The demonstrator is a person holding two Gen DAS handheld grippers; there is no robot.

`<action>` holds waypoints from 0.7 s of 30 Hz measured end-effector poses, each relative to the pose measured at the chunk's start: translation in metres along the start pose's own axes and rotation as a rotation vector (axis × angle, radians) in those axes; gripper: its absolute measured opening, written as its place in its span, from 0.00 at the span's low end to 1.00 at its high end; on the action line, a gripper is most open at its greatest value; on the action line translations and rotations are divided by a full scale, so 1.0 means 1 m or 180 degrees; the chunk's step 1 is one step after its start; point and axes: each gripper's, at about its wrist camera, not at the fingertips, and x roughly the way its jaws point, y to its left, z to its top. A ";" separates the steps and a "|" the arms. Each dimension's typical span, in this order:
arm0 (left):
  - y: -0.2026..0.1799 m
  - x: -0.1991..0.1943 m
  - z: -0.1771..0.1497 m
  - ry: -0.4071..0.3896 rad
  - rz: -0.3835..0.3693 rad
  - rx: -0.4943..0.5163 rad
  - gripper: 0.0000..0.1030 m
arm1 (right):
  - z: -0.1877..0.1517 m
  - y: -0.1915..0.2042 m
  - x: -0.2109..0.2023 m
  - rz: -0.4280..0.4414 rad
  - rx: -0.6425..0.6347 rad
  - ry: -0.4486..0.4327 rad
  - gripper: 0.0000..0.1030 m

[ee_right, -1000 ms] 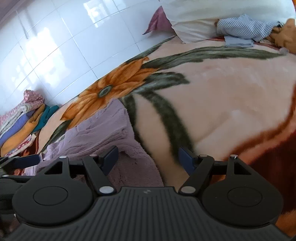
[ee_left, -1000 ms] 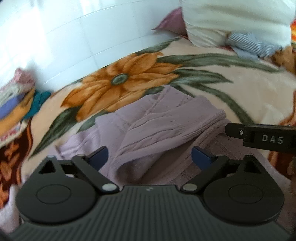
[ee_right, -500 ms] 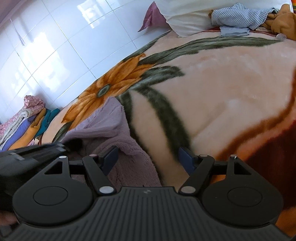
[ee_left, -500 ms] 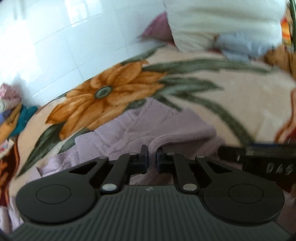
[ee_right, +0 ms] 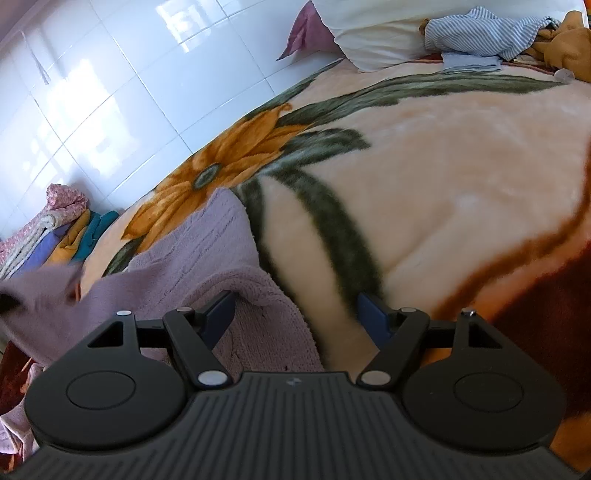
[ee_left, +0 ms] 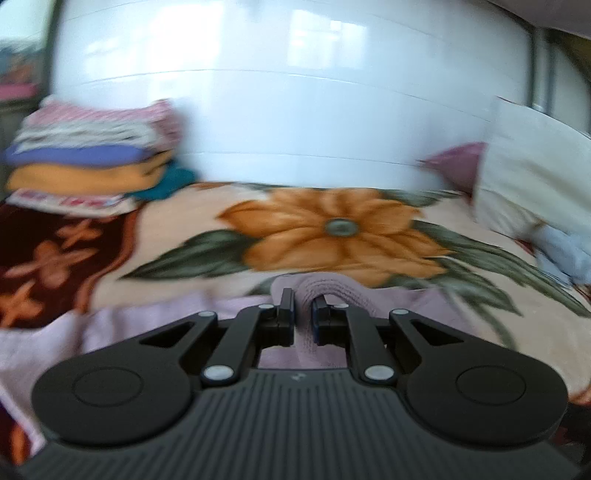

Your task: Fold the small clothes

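A lilac knitted garment [ee_right: 207, 254] lies on the flowered blanket [ee_right: 424, 177]. My left gripper [ee_left: 303, 314] is shut on a ribbed fold of the garment [ee_left: 321, 290] and holds it up off the blanket; that view is motion-blurred. In the right wrist view a lifted lilac flap [ee_right: 40, 291] rises at the left edge. My right gripper [ee_right: 295, 314] is open and empty, low over the garment's thick right edge [ee_right: 273, 295], its left finger [ee_right: 221, 314] above the cloth.
A stack of folded clothes [ee_left: 85, 162] sits at the far left against the tiled wall [ee_left: 295, 92]. A white pillow [ee_right: 373, 33], a striped cloth [ee_right: 480, 33] and an orange cloth [ee_right: 569, 48] lie at the bed's far right.
My left gripper went from open to shut on the lilac fold, then lifted and swung left with it. My right gripper stayed open and barely moved.
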 end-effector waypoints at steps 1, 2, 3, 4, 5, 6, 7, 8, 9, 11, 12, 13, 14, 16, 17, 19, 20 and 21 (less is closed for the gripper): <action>0.008 -0.002 -0.004 0.0013 0.0076 -0.0054 0.12 | 0.000 0.000 0.000 -0.0003 -0.0005 0.0002 0.77; 0.016 -0.004 -0.009 0.0028 0.0149 -0.0110 0.12 | 0.000 0.001 0.000 -0.0007 -0.0009 0.0003 0.77; 0.024 -0.004 -0.014 0.0071 0.0220 -0.0163 0.13 | 0.000 0.001 0.001 -0.0011 -0.0013 0.0003 0.77; 0.030 -0.002 -0.019 0.0145 0.0258 -0.0200 0.14 | 0.000 0.001 0.001 -0.0016 -0.0021 0.0006 0.77; 0.038 0.001 -0.024 0.0254 0.0284 -0.0250 0.14 | 0.000 0.001 0.001 -0.0019 -0.0027 0.0006 0.77; 0.044 0.003 -0.028 0.0349 0.0304 -0.0302 0.14 | 0.000 0.002 0.001 -0.0023 -0.0032 0.0006 0.77; 0.051 0.007 -0.033 0.0483 0.0306 -0.0383 0.14 | 0.000 0.002 0.001 -0.0026 -0.0037 0.0006 0.77; 0.056 0.009 -0.038 0.0575 0.0297 -0.0449 0.15 | 0.000 0.002 0.001 -0.0029 -0.0041 0.0008 0.77; 0.062 0.010 -0.044 0.0669 0.0289 -0.0522 0.23 | 0.000 0.003 0.001 -0.0035 -0.0047 0.0011 0.77; 0.070 0.008 -0.052 0.0758 0.0328 -0.0577 0.38 | 0.000 0.004 0.001 -0.0051 -0.0072 0.0017 0.77; 0.073 0.005 -0.056 0.0772 0.0358 -0.0557 0.45 | -0.001 0.005 0.001 -0.0061 -0.0088 0.0019 0.77; 0.074 0.002 -0.058 0.0779 0.0373 -0.0525 0.46 | -0.001 0.007 0.001 -0.0068 -0.0104 0.0019 0.77; 0.076 0.000 -0.060 0.0785 0.0365 -0.0493 0.48 | -0.001 0.008 0.001 -0.0073 -0.0118 0.0019 0.77; 0.075 -0.007 -0.061 0.0811 0.0306 -0.0411 0.48 | 0.000 0.010 0.000 -0.0073 -0.0145 0.0022 0.77; 0.074 -0.010 -0.061 0.0818 0.0280 -0.0354 0.48 | 0.001 0.011 -0.001 -0.0072 -0.0162 0.0018 0.77; 0.068 -0.019 -0.057 0.0788 0.0241 -0.0167 0.48 | 0.003 0.015 -0.005 -0.0066 -0.0239 -0.0010 0.77; 0.064 -0.021 -0.054 0.0762 0.0226 -0.0068 0.48 | 0.004 0.019 -0.009 -0.0057 -0.0308 -0.0047 0.77; 0.058 -0.024 -0.051 0.0715 0.0209 0.0059 0.49 | 0.004 0.023 -0.011 -0.0042 -0.0384 -0.0086 0.77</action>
